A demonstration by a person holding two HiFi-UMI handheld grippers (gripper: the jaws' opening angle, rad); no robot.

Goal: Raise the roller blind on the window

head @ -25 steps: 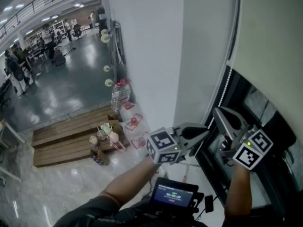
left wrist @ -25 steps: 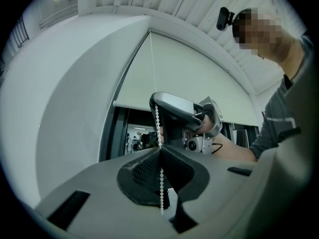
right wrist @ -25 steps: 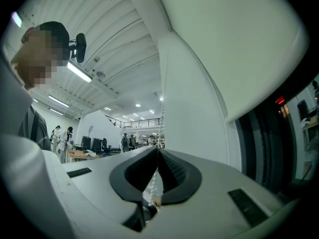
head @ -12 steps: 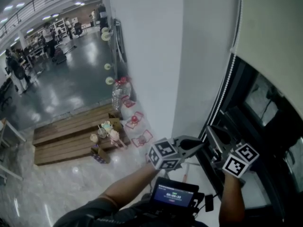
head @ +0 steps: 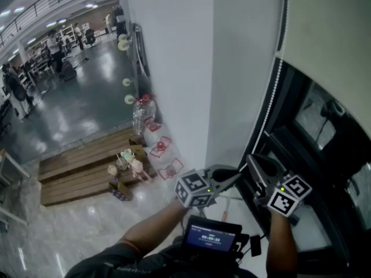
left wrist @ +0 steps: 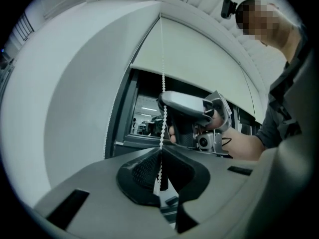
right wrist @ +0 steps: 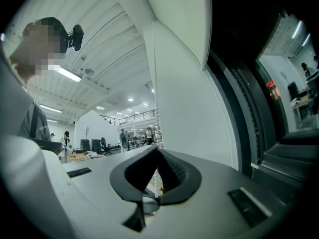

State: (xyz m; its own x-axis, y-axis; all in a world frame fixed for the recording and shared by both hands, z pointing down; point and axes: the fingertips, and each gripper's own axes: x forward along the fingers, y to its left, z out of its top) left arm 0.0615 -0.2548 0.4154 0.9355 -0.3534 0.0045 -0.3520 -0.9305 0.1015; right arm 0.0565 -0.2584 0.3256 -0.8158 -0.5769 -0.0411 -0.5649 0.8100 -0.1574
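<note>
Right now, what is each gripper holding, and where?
The left gripper is shut on the bead chain, low on its hanging strand; the right gripper appears to pinch it too.

Dim indoor scene, ceiling lights (right wrist: 69, 73) glaring, window (head: 301, 149) dark, strong fisheye bending, black corners

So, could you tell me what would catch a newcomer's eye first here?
The left gripper and right gripper are both shut on the white bead chain at the left edge of the dark window. Above them, the cream roller blind covers only its top.
</note>
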